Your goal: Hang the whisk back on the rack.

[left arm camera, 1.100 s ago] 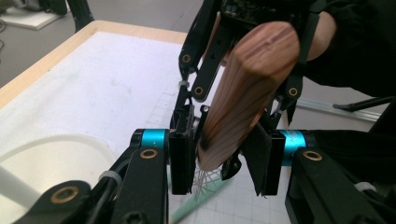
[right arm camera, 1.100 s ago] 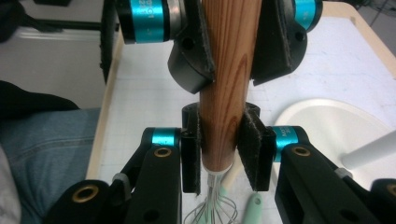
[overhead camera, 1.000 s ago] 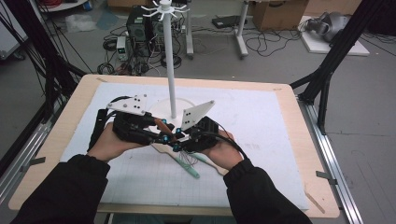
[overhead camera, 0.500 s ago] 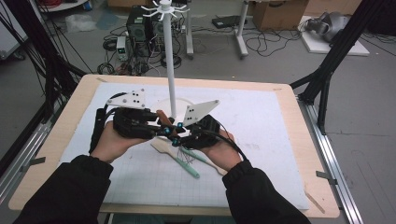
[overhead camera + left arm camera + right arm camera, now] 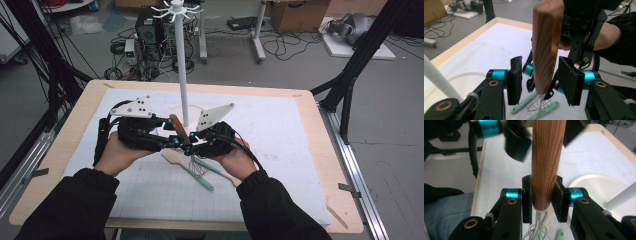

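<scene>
A: Whisk (image 5: 181,134) location?

B: Off the surface (image 5: 300,130), in mid-air between both hands, just in front of the white stand (image 5: 181,65). Wire loops down, wooden handle (image 5: 547,157) rising up and away toward the stand's pole.

A: Right gripper (image 5: 545,197)?

B: Clenched on the handle's low end, just above the wires. Jaws just now closing tighter, pads pressed to the wood on both sides.

A: Left gripper (image 5: 541,82)?

B: Released. Jaws just now opening, handle (image 5: 546,45) between them but apart from both pads, with a gap on each side.

A: Key relation for the next move?

B: Long axis near upright, tilted a little. Left gripper straddling the handle higher up than the right. Probably a handover or a re-grip. Free top end nearest the stand's hooks. Green utensil (image 5: 202,177) lying on the surface below, clear of the wires.
</scene>
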